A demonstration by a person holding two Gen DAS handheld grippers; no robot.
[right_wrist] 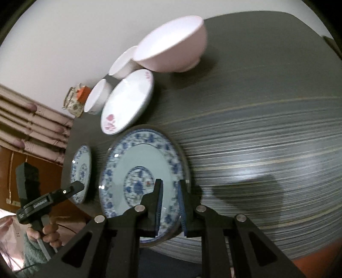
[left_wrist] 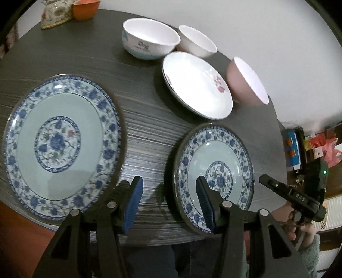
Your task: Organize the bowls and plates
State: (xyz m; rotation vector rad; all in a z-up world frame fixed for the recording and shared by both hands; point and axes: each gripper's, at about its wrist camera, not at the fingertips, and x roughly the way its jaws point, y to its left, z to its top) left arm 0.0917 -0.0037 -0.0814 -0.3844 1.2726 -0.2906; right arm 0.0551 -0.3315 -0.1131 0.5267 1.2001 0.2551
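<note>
Two blue-and-white floral plates lie on the dark striped table (left_wrist: 149,132): a large one (left_wrist: 59,145) at the left and a smaller one (left_wrist: 215,177) near the front edge. My left gripper (left_wrist: 168,186) is open and empty, hovering between the two plates. My right gripper (right_wrist: 170,192) is shut on the right rim of the smaller blue plate (right_wrist: 139,171). Behind them are a white plate with pink flowers (left_wrist: 196,85), a pink bowl (left_wrist: 245,81), a white bowl with blue print (left_wrist: 149,38) and a small white bowl (left_wrist: 196,40).
An orange bowl (left_wrist: 85,9) and a patterned bag (left_wrist: 55,15) sit at the table's far left. Boxes and red bags (left_wrist: 310,149) stand beyond the right edge. A white wall is behind the table.
</note>
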